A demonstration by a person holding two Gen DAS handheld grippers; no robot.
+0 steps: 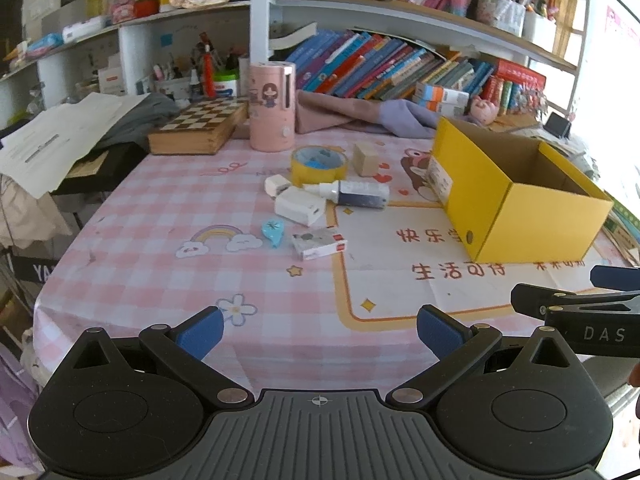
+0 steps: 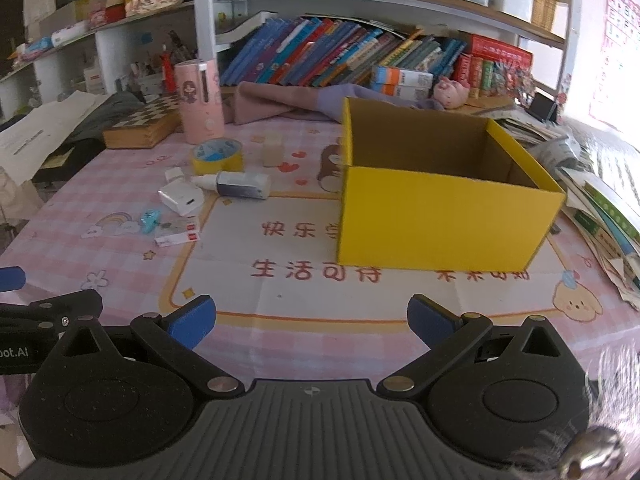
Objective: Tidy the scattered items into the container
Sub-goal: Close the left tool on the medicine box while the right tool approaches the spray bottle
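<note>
An open yellow cardboard box stands empty on the pink checked tablecloth. Left of it lie scattered items: a yellow tape roll, a beige block, a dropper bottle, a white charger, a small white piece, a blue teardrop item and a small card pack. My left gripper is open and empty near the table's front edge. My right gripper is open and empty in front of the box.
A pink cylinder, a chessboard box and folded cloth lie at the back under bookshelves. Papers and books pile up right of the box. The right gripper's side shows at the left view's right edge.
</note>
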